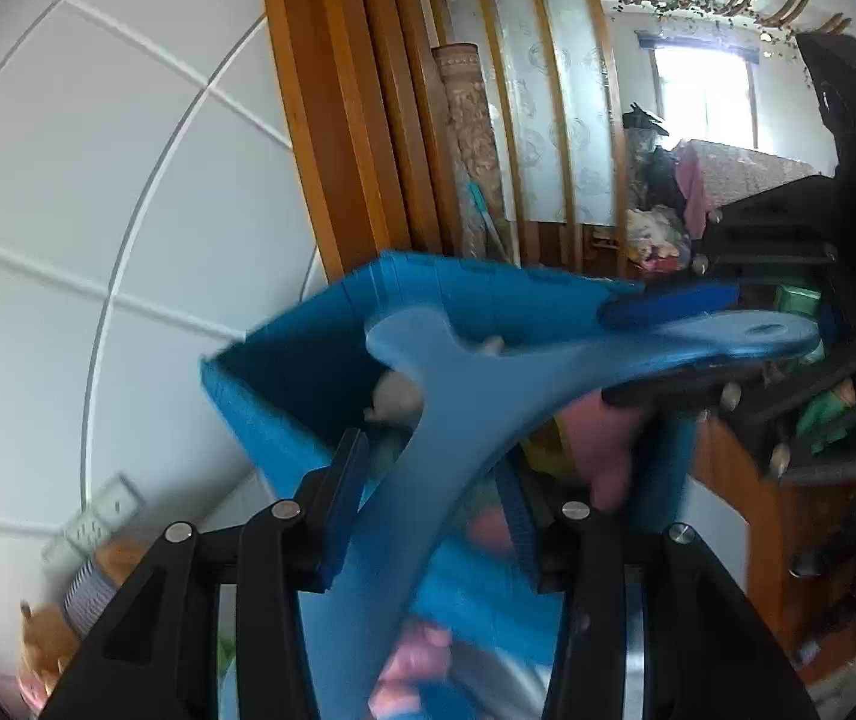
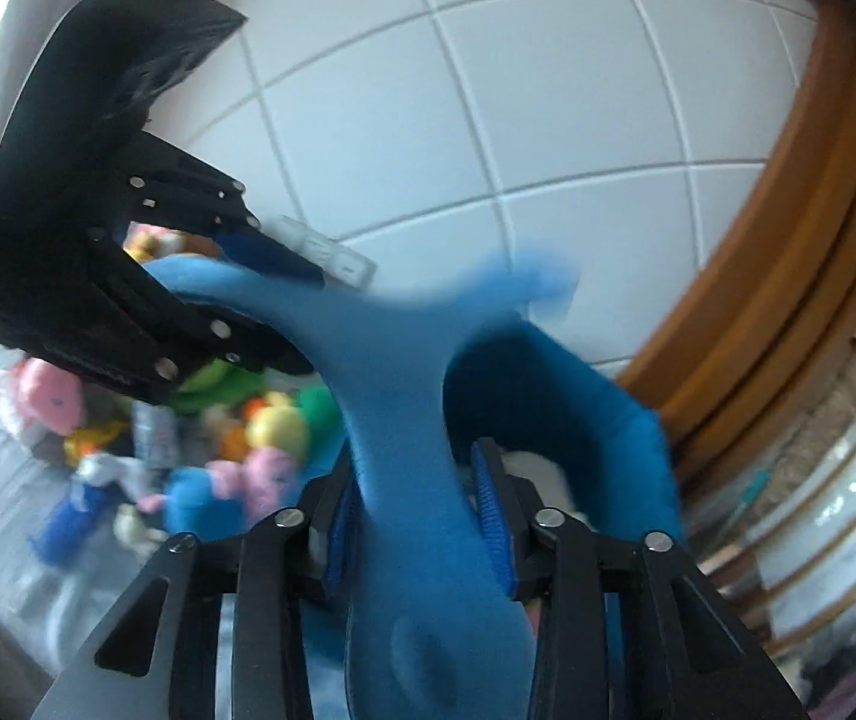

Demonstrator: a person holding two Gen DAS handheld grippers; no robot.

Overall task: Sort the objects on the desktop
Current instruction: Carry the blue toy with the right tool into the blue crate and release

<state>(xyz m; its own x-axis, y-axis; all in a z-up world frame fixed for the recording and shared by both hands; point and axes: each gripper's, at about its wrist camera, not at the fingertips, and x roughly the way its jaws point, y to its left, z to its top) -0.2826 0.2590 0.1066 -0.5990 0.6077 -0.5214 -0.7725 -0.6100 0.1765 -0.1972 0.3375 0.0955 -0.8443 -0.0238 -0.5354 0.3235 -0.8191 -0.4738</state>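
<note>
Hanger (image 1: 428, 456) spans both grippers, hook tip toward wall.

I can read no text, label, brand, number or sign in either wrist view. Motion blur smears most of what lies close to my grippers, and nothing on the surfaces ahead of them resolves into letters or digits.
</note>
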